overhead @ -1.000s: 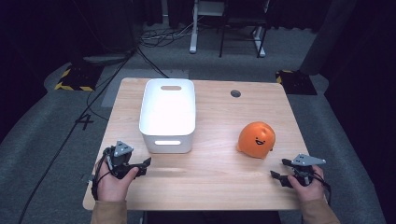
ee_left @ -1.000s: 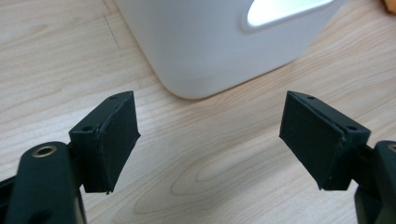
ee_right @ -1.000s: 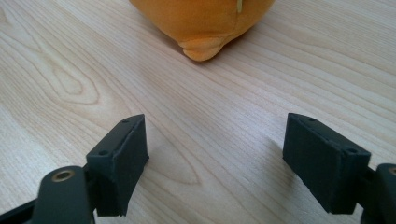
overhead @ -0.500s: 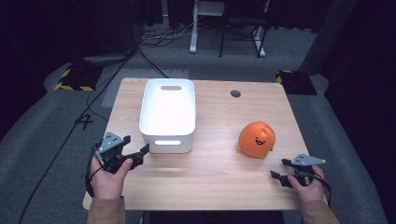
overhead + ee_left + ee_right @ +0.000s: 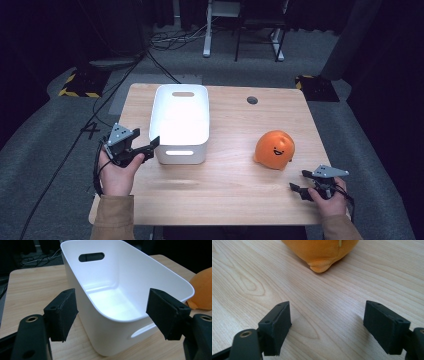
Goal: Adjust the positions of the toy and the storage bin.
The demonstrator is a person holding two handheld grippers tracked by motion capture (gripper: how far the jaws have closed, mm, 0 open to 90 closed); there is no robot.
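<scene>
An empty white plastic bin (image 5: 200, 152) with handle slots stands on the left half of the wooden table (image 5: 225, 195). My left gripper (image 5: 149, 149) is lifted off the table just left of the bin's near corner. It is open, and its jaws have just been closing. In the left gripper view the left gripper (image 5: 112, 310) has nothing between its pads, and the bin (image 5: 100, 325) stands just beyond them. An orange plush toy (image 5: 274, 149) with a smiling face sits at the right. My right gripper (image 5: 300, 181) rests open near the front edge. In the right gripper view the right gripper (image 5: 328, 322) faces the toy (image 5: 322, 252).
A round cable hole (image 5: 252, 100) lies in the tabletop behind the toy. Bare wood lies between the bin and the toy and along the front edge. Cables and a desk frame (image 5: 240, 30) are on the carpet beyond the table.
My left gripper has lifted off the table and moved toward the bin's near-left corner, its jaws narrower than before. The right gripper, bin and toy have stayed put.
</scene>
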